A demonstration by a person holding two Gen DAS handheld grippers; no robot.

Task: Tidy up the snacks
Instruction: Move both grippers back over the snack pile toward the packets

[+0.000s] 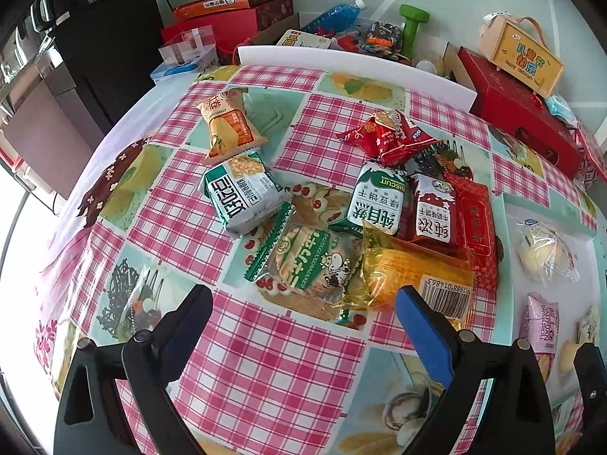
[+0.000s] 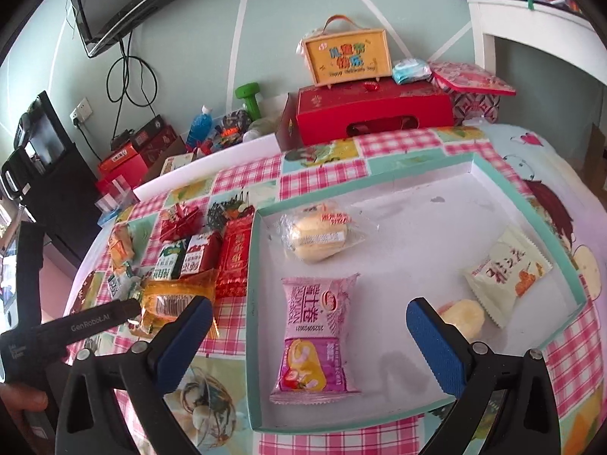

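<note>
The left claw [image 1: 303, 307] is spread wide and holds nothing; it hangs over the checked tabletop [image 1: 265, 360], just short of the snack pile. Directly ahead of its fingers lies the green biscuit pack [image 1: 307, 261], and the orange pack [image 1: 417, 276] lies against the tip of the blue-padded finger [image 1: 421, 326]. Beyond the orange pack lie two upright biscuit packs [image 1: 402, 208], a red pouch [image 1: 476, 227] and a red candy bag [image 1: 390, 134]. Left of the orange pack lie a green-white pack [image 1: 242, 193] and an orange chip bag [image 1: 227, 125]. The right claw [image 2: 307, 322] is also spread wide and empty; it hangs over the near part of the tray [image 2: 250, 303]. The pink roll pack [image 2: 316, 337] lies flat in the tray between the claw's fingers. Beyond it in the tray lies a clear-wrapped bun [image 2: 322, 237]; a cream pack [image 2: 506, 271] and a yellow cake [image 2: 463, 316] lie just beyond the right finger.
</note>
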